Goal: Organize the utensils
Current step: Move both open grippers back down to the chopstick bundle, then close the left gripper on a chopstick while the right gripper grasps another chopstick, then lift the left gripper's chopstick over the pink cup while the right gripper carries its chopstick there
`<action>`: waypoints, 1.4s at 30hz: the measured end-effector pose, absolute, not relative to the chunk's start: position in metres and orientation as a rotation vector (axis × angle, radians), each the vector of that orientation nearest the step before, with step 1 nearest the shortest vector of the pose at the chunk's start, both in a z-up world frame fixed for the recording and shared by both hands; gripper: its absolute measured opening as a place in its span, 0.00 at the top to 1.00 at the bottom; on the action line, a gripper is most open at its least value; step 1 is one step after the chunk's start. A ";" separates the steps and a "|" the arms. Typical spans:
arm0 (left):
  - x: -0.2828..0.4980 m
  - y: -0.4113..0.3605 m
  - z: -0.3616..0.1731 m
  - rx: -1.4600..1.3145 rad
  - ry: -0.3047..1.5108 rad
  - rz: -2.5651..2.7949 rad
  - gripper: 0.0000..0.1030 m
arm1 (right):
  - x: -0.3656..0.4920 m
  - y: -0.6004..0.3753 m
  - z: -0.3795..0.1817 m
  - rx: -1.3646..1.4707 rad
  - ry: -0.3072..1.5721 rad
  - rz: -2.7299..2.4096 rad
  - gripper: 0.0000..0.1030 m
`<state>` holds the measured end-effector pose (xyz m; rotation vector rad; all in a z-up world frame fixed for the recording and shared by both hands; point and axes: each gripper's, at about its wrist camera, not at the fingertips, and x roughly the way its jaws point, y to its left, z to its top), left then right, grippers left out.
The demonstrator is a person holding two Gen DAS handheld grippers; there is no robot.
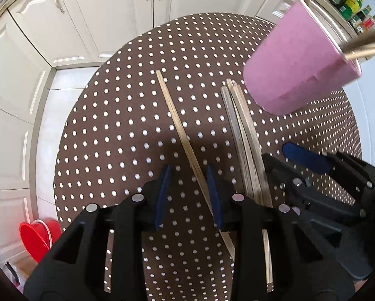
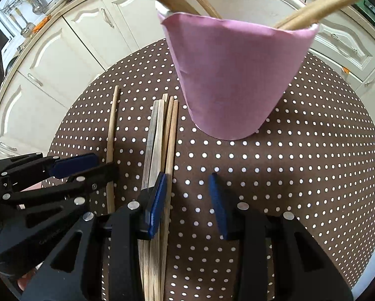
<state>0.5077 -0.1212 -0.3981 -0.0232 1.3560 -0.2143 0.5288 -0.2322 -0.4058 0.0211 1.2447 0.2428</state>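
One lone chopstick (image 1: 179, 130) lies on the dotted table (image 1: 107, 135), apart from the bundle of chopsticks (image 1: 242, 135) beside the pink cup (image 1: 297, 67), which already holds several sticks. The left gripper (image 1: 190, 198) straddles this single stick with its pads spread, nothing clamped; the stick's long axis runs forward between them, slightly slanted. The right gripper (image 2: 187, 200) hangs empty and parted over bare cloth just right of the bundle, so the left looks better placed.
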 end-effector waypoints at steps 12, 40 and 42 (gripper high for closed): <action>0.513 -0.119 -0.397 0.021 1.336 -0.218 0.83 | 0.538 -0.203 -0.413 -0.098 1.267 0.198 0.73; 0.450 -0.116 -0.303 -0.075 1.170 -0.354 0.94 | 0.474 -0.245 -0.334 0.220 1.110 0.271 0.96; 0.445 -0.117 -0.294 -0.072 1.147 -0.364 0.94 | 0.463 -0.248 -0.327 0.222 1.085 0.271 0.96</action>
